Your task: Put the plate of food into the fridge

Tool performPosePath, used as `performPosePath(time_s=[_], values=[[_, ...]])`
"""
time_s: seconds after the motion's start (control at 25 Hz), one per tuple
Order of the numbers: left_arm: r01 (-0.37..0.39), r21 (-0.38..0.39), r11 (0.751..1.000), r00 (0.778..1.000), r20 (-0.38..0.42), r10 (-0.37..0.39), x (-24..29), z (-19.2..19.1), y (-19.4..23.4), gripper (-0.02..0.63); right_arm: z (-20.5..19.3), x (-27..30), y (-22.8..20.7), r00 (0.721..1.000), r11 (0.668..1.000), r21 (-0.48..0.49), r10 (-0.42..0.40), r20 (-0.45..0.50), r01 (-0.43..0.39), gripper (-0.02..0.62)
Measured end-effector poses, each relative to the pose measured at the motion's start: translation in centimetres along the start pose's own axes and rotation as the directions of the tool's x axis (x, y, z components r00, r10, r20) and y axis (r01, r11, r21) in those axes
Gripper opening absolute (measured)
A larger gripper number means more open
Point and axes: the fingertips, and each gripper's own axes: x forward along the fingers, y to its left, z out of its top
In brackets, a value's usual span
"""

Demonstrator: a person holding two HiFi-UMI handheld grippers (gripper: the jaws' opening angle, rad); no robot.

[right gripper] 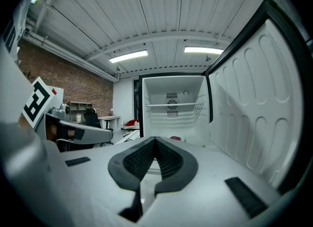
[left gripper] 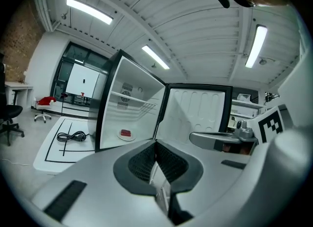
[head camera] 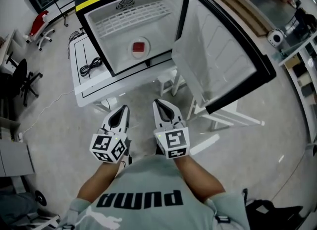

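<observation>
On a white worktop (head camera: 81, 70) in a workshop, the fridge (head camera: 106, 30) stands with its door (head camera: 218, 45) wide and the plate of food (head camera: 139, 48) already on its floor, and the left gripper (head camera: 123, 109) and right gripper (head camera: 158, 104), both clenched empty, hang well clear, so at most closing the door seems left.

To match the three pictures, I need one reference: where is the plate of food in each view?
Head view: plate of food on the fridge floor, upper centre.
Left gripper view: left of centre, inside the fridge.
Right gripper view: centre, partly hidden.
Shared landmark: wire shelf above it.
</observation>
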Motion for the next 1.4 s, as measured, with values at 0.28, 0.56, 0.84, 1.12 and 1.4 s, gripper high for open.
performPosePath(time_s=[0.28, 0.56, 0.84, 1.12, 1.4], values=[[0.009, 0.019, 1.000, 1.000, 0.010, -0.009, -3.2, -0.3, -1.1, 0.006, 0.4, -2.5, 2.3, 1.000, 1.000, -0.016, -0.014, 0.017, 0.014, 0.005], [0.030, 0.048, 0.998, 0.999, 0.025, -0.031, -7.3, 0.0, -1.9, 0.005, 1.0, -5.0, 5.8, 0.999, 0.999, -0.039, -0.031, 0.032, 0.032, 0.005], [0.058, 0.055, 0.997, 0.997, 0.043, -0.061, -10.1, -0.3, -2.8, 0.006, 1.5, -7.5, 8.3, 0.999, 0.997, -0.065, -0.033, 0.024, 0.035, 0.005], [0.051, 0.048, 0.998, 0.997, 0.060, -0.054, -11.6, -0.7, -3.9, 0.006, 1.3, -9.7, 9.0, 0.999, 0.995, -0.099, -0.007, 0.034, 0.011, 0.005], [0.017, 0.012, 1.000, 0.998, 0.060, -0.017, -12.6, -1.9, -7.6, 0.006, 0.4, -13.4, 7.5, 0.999, 0.995, -0.097, 0.036, 0.015, -0.034, 0.005]])
